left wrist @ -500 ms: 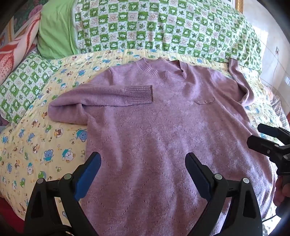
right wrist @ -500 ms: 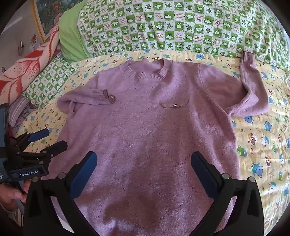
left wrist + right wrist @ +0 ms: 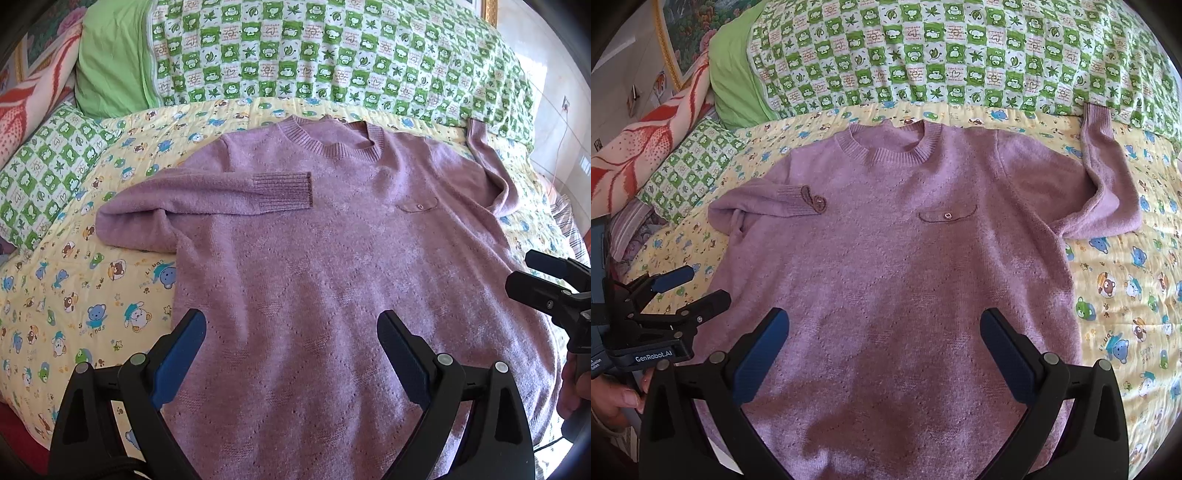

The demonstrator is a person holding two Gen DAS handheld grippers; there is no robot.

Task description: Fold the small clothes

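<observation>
Knitwear fills both views: a lilac crew-neck knitted sweater [image 3: 332,266] lies flat on the yellow cartoon-print quilt [image 3: 74,295], long axis running straight away from both grippers, hem nearest. Left gripper [image 3: 291,354] and right gripper [image 3: 884,354] hover over the lower body, jaws spread wide, empty. The unfolded sleeve [image 3: 1108,192] lies ahead and outward of the right gripper, so I judge that hand better placed.
</observation>
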